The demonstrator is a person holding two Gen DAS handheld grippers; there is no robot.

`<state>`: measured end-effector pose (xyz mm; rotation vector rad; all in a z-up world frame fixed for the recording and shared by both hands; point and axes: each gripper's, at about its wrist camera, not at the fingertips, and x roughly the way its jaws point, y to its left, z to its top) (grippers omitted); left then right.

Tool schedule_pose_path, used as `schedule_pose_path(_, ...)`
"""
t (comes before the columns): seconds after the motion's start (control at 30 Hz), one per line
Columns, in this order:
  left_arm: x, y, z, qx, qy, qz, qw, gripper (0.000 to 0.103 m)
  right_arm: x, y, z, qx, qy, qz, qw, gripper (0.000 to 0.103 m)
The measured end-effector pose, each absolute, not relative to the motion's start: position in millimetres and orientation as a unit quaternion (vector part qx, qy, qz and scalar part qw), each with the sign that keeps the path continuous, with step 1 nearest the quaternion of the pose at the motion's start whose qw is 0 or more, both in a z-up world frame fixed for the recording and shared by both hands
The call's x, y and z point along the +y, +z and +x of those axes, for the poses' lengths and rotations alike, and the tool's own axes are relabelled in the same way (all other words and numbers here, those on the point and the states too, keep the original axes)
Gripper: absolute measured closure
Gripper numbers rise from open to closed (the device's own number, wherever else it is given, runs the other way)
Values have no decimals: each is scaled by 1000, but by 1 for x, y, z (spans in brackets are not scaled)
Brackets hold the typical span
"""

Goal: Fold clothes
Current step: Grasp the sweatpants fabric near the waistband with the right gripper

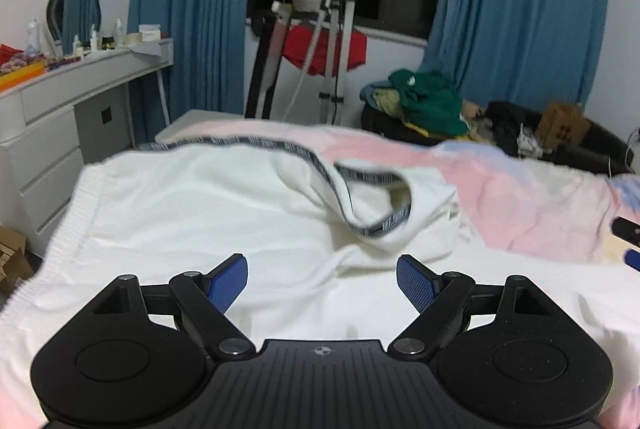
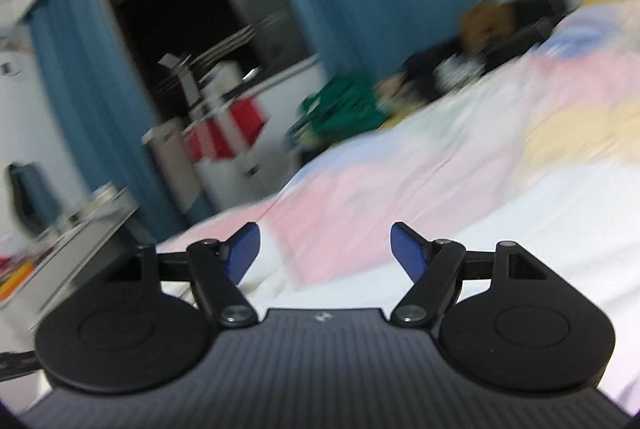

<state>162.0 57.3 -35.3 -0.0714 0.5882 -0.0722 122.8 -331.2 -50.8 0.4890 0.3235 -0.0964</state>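
Note:
A white garment [image 1: 208,205] with a dark patterned trim band [image 1: 340,197] lies spread on the bed, its neck opening bunched to the right of middle. My left gripper [image 1: 322,283] hovers over its near part, blue pads wide apart with nothing between them. In the right wrist view, blurred and tilted, my right gripper [image 2: 325,253] is open and empty above the pastel bedspread [image 2: 440,165]; white cloth [image 2: 352,281] shows just beneath it. The tips of the right gripper [image 1: 628,241] peek in at the right edge of the left wrist view.
The pink and pastel bedspread [image 1: 520,197] covers the bed. A white dressing table [image 1: 60,101] with bottles stands left. Beyond the bed are a metal rack with red cloth [image 1: 324,45], a pile of green clothes [image 1: 428,101], a cardboard box [image 1: 564,125] and blue curtains [image 1: 192,9].

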Motion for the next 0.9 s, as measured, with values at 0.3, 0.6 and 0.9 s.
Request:
schedule_pose_path(0.3, 73, -81, 180, 245, -61, -19, 967, 18, -309, -89, 221, 268, 47, 274, 922, 64)
schedule_pose_path(0.6, 70, -116, 214, 291, -140, -72, 944, 20, -302, -134, 333, 354, 60, 253, 898, 64)
schedule_pose_path(0.9, 77, -133, 222, 323, -190, -166, 912, 19, -279, -126, 340, 337, 86, 220, 911, 88)
